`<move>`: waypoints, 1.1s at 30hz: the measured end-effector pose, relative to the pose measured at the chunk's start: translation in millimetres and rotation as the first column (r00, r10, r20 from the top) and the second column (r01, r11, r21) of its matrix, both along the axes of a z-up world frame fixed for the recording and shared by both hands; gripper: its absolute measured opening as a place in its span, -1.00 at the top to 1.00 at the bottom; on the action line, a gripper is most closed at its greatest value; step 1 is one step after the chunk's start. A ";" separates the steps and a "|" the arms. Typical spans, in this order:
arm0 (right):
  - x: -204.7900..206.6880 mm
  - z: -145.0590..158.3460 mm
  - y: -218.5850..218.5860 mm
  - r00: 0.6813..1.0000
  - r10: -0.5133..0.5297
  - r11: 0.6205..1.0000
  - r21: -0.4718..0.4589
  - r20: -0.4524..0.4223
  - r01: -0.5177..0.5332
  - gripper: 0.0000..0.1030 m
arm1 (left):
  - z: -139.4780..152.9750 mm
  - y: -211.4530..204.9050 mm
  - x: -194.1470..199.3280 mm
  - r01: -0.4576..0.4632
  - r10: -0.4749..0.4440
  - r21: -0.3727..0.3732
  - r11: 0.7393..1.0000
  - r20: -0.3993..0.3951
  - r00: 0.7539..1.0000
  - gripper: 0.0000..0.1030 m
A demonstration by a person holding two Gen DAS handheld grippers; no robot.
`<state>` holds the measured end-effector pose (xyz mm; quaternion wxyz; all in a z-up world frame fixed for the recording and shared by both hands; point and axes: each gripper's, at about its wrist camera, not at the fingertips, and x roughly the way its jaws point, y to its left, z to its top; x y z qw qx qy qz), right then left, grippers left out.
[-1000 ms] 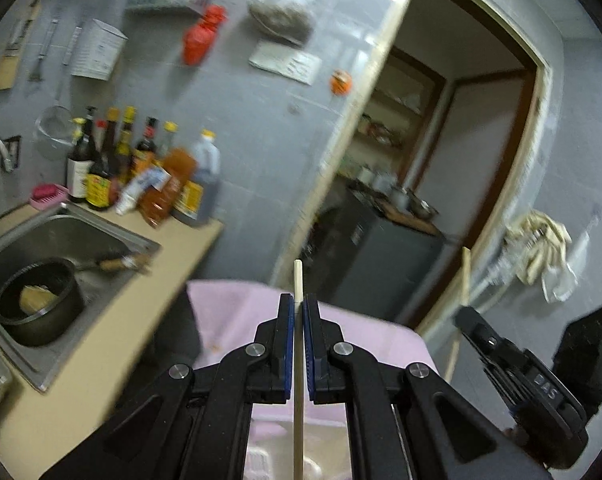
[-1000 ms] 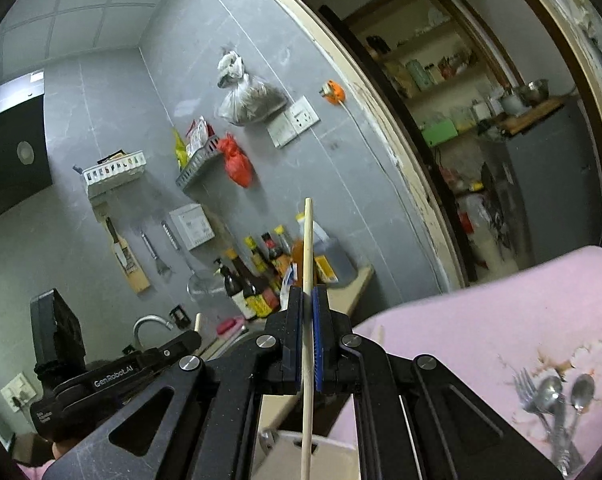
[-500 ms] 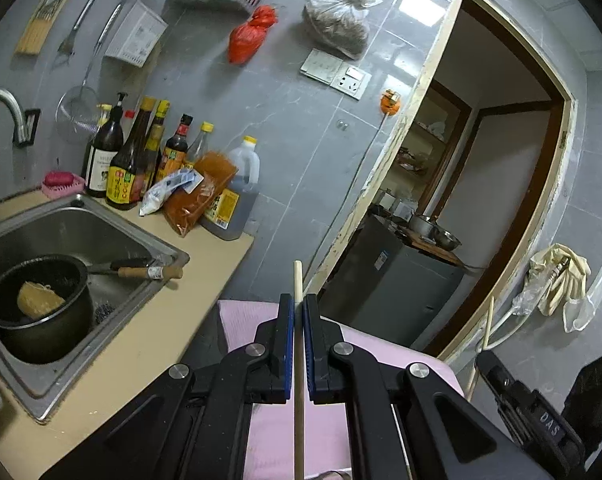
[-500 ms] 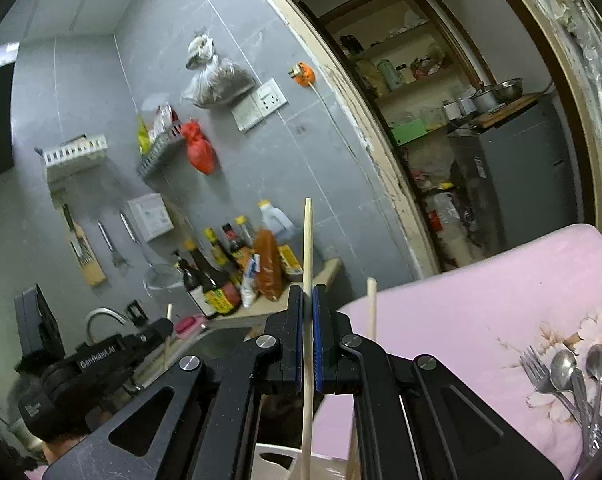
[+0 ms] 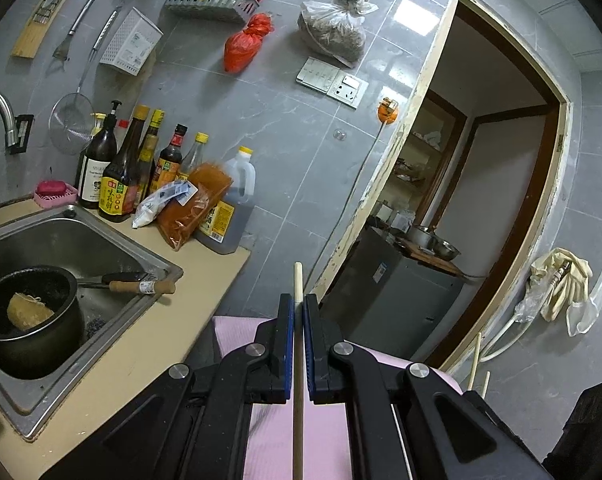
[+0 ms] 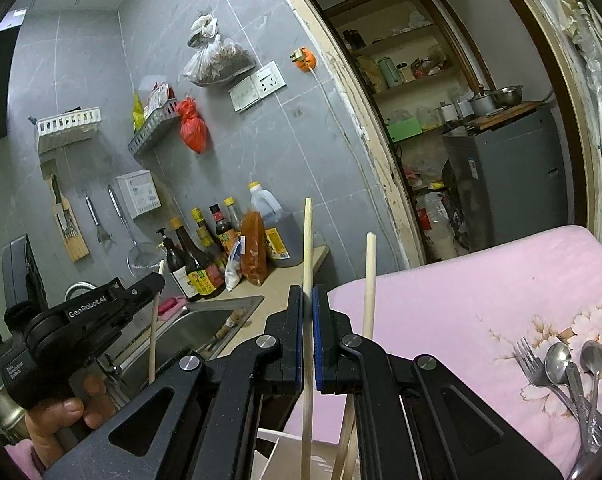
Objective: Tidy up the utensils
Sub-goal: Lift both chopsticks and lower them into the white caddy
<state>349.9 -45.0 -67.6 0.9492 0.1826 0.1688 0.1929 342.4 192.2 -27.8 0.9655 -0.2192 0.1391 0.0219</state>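
My left gripper [image 5: 298, 300] is shut on a pale wooden chopstick [image 5: 298, 400] that stands upright between its blue pads. My right gripper [image 6: 308, 290] is shut on another upright wooden chopstick [image 6: 308, 240]. A second loose chopstick [image 6: 369, 280] stands just right of it, its lower end in a white holder [image 6: 293, 448] at the bottom edge. The left gripper [image 6: 157, 280] with its chopstick also shows at the left of the right wrist view. A fork and two spoons [image 6: 561, 368] lie on the pink flowered cloth [image 6: 461, 288] at the right.
A steel sink [image 5: 81, 248] with a black pot [image 5: 29, 312] is at the left. Sauce bottles [image 5: 141, 176] and an oil jug [image 5: 229, 208] stand on the beige counter [image 5: 141, 352]. A doorway [image 5: 481, 200] with a grey cabinet [image 5: 389, 292] is behind the table.
Both grippers have tilted and shifted with their chopsticks still held. The loose chopstick beside the right gripper has come into view. The left gripper now looks more at the sink and wall.
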 end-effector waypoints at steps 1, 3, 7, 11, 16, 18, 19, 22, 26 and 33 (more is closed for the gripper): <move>-0.8 -0.9 0.9 1.000 0.001 1.000 -0.003 0.001 -0.001 0.91 | 0.2 0.0 0.1 -0.004 0.004 0.002 1.000 0.000 1.000 0.90; -1.6 -3.4 2.9 1.000 0.005 1.000 -0.010 -0.003 -0.005 0.91 | -1.7 0.0 0.7 -0.008 0.008 0.000 1.000 0.005 1.000 0.90; -1.7 -6.4 7.2 1.000 0.007 1.000 -0.016 -0.007 -0.007 0.91 | -5.0 -0.8 -0.4 -0.018 0.018 0.015 1.000 0.008 1.000 0.90; -2.5 -9.9 12.3 1.000 0.012 0.999 -0.033 -0.012 -0.013 0.91 | -6.9 -0.6 -6.5 -0.025 0.025 0.024 0.999 0.018 1.000 0.90; -6.4 -16.7 15.1 1.000 0.014 0.999 -0.050 -0.022 -0.015 0.91 | -10.6 -2.6 -15.1 -0.037 0.036 0.036 0.999 0.023 0.999 0.90; -7.3 -18.4 16.0 1.000 0.015 0.998 -0.058 -0.024 -0.017 0.91 | -12.9 -1.7 -19.2 -0.050 0.049 0.032 0.998 0.027 0.998 0.90; -8.1 -19.0 16.2 1.000 0.016 0.998 -0.061 -0.025 -0.018 0.91 | -14.2 -0.8 -20.9 -0.055 0.054 0.024 0.998 0.029 0.998 0.90; -9.1 -20.1 17.0 0.999 0.018 0.998 -0.064 -0.030 -0.020 0.91 | -17.1 0.0 -22.8 -0.063 0.062 0.022 0.998 0.021 0.998 0.90; -12.0 -22.7 17.2 0.999 0.029 0.997 -0.070 -0.042 -0.032 0.91 | -19.7 -3.0 -27.3 -0.052 0.051 0.049 0.997 0.007 0.999 0.90; -18.2 -24.5 13.4 0.997 0.045 0.996 -0.071 -0.058 -0.050 0.91 | -22.2 -15.8 -43.5 0.014 -0.011 0.129 0.992 -0.029 1.000 0.90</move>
